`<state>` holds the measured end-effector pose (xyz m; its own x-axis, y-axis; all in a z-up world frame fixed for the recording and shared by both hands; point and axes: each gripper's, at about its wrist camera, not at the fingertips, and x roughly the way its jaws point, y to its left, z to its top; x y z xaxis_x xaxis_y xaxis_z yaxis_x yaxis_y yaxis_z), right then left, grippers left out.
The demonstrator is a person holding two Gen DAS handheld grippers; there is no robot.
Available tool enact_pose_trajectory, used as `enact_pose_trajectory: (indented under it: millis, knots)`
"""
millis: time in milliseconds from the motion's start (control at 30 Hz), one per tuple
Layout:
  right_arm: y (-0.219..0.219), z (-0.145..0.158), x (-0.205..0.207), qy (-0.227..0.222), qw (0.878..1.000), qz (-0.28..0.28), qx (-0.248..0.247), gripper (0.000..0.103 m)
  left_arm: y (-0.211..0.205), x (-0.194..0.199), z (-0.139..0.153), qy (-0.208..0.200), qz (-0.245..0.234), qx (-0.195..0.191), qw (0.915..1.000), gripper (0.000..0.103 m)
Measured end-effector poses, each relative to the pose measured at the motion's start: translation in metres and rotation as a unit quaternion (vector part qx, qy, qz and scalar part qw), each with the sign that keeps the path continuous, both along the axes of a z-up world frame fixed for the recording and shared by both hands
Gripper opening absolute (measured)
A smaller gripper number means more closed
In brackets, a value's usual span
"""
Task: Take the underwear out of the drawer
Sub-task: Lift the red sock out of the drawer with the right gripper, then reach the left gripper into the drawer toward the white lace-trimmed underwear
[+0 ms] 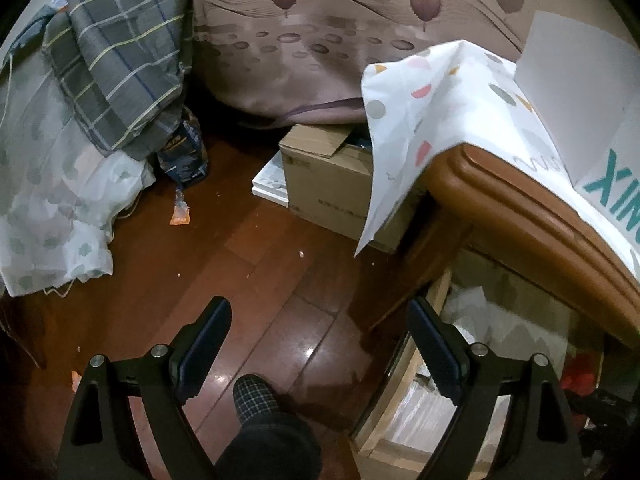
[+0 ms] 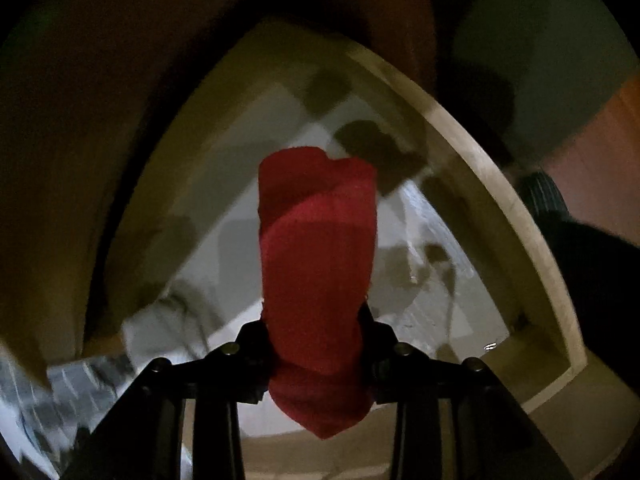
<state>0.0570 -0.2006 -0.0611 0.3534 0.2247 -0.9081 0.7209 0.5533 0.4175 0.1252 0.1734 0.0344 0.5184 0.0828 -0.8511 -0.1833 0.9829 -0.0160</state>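
The landmark is the open pale-wood drawer point(image 1: 404, 408), pulled out from a brown wooden cabinet point(image 1: 516, 200).

In the left wrist view, farthest left of the drawer, a grey plaid quilt point(image 1: 120, 52) lies on pale dotted bedding point(image 1: 52, 216). Nearer the drawer, on the dark red-brown wooden floor point(image 1: 256, 272), stands a brown cardboard box point(image 1: 332, 184) against a mauve leaf-patterned bedspread point(image 1: 320, 40). A white cloth with coloured dots point(image 1: 432, 112) hangs over the cabinet corner above the drawer. The left gripper point(image 1: 320, 344) hangs over the floor just left of the drawer's front edge, its jaws spread wide with nothing between them; under it shows a person's checked slipper point(image 1: 254, 396). Deep in the drawer's right end this view catches only a small red patch point(image 1: 580, 372), with white folded things beside it.

The right wrist view looks straight down into the drawer and shows what the other cannot: the right gripper point(image 2: 318, 344) is clamped on a bundle of red knit underwear point(image 2: 316, 248), which reaches forward from the jaws and hides the fingertips. The bundle hangs above the drawer's pale lining point(image 2: 224, 248), inside the drawer's rim. This view is dark and blurred, and shows nothing of the bed or box.
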Motion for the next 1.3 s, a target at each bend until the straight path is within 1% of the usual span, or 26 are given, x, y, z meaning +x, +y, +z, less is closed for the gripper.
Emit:
enact_pose_trajectory:
  millis: [133,167,200,233,267,300,333,367,433,500,600,667,733,800,900,933,1000,1067,1100,1167,1233,1300]
  knots:
    - [0.015,0.019,-0.004,-0.033,0.996,0.068,-0.038,0.035,-0.009,0.0,-0.004,0.004,-0.018,0.005,0.9998,0.088]
    - [0.02,0.028,-0.004,-0.044,0.992,0.096,-0.064,0.035,-0.011,0.0,-0.004,0.004,-0.025,0.006,0.9997,0.088]
    - [0.02,0.022,-0.005,-0.054,0.989,0.114,-0.077,0.035,-0.014,0.0,-0.005,0.005,-0.031,0.006,0.9995,0.088]
    - [0.02,0.023,-0.01,-0.063,0.985,0.132,-0.093,0.035,-0.019,-0.001,-0.006,0.006,-0.041,0.007,0.9991,0.088]
    - [0.026,0.032,-0.012,-0.076,0.977,0.16,-0.123,0.035,-0.022,-0.001,-0.007,0.006,-0.048,0.008,0.9988,0.088]
    - [0.031,0.039,-0.013,-0.087,0.969,0.18,-0.142,0.035,-0.026,-0.002,-0.008,0.007,-0.058,0.007,0.9982,0.088]
    - [0.026,0.037,-0.014,-0.096,0.965,0.192,-0.152,0.035,-0.029,-0.002,-0.009,0.009,-0.069,0.002,0.9976,0.088]
    - [0.03,0.043,-0.014,-0.115,0.955,0.214,-0.168,0.035,-0.032,-0.004,-0.01,0.011,-0.075,-0.004,0.9971,0.088]
    - [0.029,0.055,-0.025,-0.134,0.942,0.241,-0.19,0.035,-0.038,-0.004,-0.015,0.022,-0.092,-0.029,0.9951,0.088]
    - [0.03,0.067,-0.037,-0.152,0.926,0.268,-0.217,0.035,-0.043,-0.003,-0.02,0.032,-0.105,-0.048,0.9928,0.087]
    - [0.028,0.078,-0.056,-0.178,0.907,0.293,-0.244,0.035,-0.059,-0.006,-0.023,0.033,-0.129,-0.047,0.9901,0.087]
    - [0.026,0.086,-0.068,-0.197,0.893,0.304,-0.266,0.035,-0.073,-0.007,-0.026,0.034,-0.153,-0.043,0.9866,0.087]
    - [0.016,0.1,-0.083,-0.208,0.888,0.304,-0.276,0.035,-0.082,-0.006,-0.03,0.04,-0.168,-0.037,0.9843,0.087]
    - [0.01,0.108,-0.092,-0.225,0.886,0.297,-0.277,0.035,-0.091,-0.005,-0.034,0.045,-0.171,-0.026,0.9839,0.087]
    - [-0.002,0.118,-0.1,-0.241,0.885,0.277,-0.286,0.035,-0.099,-0.003,-0.04,0.057,-0.181,-0.039,0.9812,0.087]
    - [-0.009,0.125,-0.105,-0.243,0.886,0.27,-0.288,0.035,-0.103,-0.003,-0.044,0.061,-0.188,-0.039,0.9795,0.087]
    - [-0.019,0.13,-0.107,-0.252,0.89,0.245,-0.292,0.035,-0.11,-0.002,-0.049,0.068,-0.2,-0.032,0.9769,0.087]
    - [-0.031,0.137,-0.111,-0.259,0.893,0.224,-0.293,0.035,-0.121,-0.002,-0.055,0.08,-0.217,-0.032,0.9724,0.087]
    - [-0.039,0.141,-0.114,-0.268,0.896,0.208,-0.286,0.035,-0.124,-0.002,-0.057,0.084,-0.222,-0.032,0.971,0.087]
    - [-0.045,0.144,-0.116,-0.275,0.898,0.191,-0.286,0.035,-0.132,0.001,-0.062,0.093,-0.236,-0.039,0.9663,0.087]
    - [-0.051,0.148,-0.119,-0.279,0.897,0.178,-0.294,0.035,-0.139,0.006,-0.066,0.099,-0.243,-0.032,0.9644,0.087]
    - [-0.059,0.15,-0.121,-0.286,0.901,0.162,-0.283,0.035,-0.143,0.01,-0.071,0.108,-0.247,-0.023,0.9627,0.087]
